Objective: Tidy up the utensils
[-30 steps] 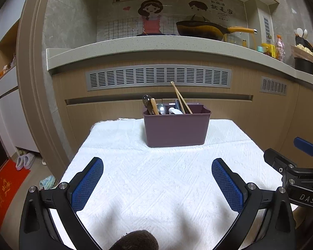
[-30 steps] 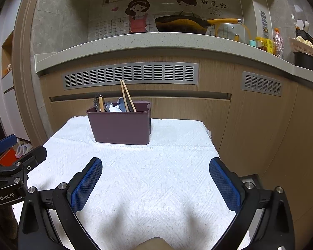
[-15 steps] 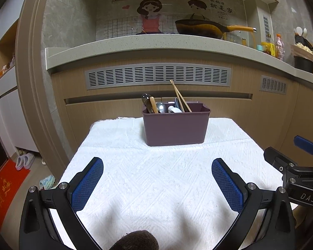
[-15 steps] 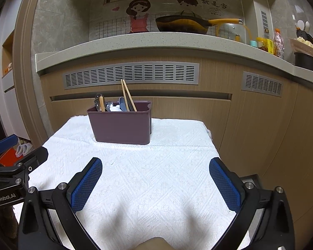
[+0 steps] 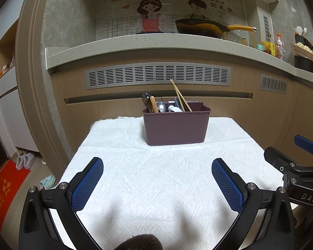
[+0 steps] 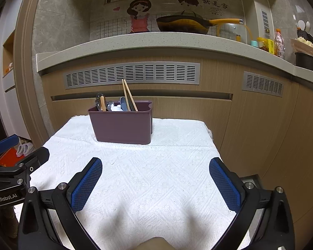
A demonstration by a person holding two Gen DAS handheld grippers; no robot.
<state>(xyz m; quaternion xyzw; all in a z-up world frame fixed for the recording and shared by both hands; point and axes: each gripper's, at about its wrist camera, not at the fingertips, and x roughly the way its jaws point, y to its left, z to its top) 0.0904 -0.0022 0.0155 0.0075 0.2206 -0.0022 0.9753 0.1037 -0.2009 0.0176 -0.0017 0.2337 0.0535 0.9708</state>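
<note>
Left gripper (image 5: 157, 184) and right gripper (image 6: 155, 183) hover spread wide and empty over the near white cloth (image 5: 156, 177). Purple caddy (image 5: 176, 128) stands far-centre, holding chopsticks (image 5: 180, 96) and spoons (image 5: 161, 106). Judged complete or pre-start; any next move requires reaching forward.

a bin (image 5: 176, 128) stands on the cloth (image 5: 156, 177) toward its far edge, chopsticks (image 5: 180, 95) and spoons (image 5: 161, 106) inside; cabinet (image 5: 156, 95) behind.

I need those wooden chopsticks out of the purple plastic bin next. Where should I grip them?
Grip the wooden chopsticks on their bare upper shafts, above the purple plastic bin rim, coming from above: they stand highest, lean left, and lie together, clear of neighbouring handles.
</note>
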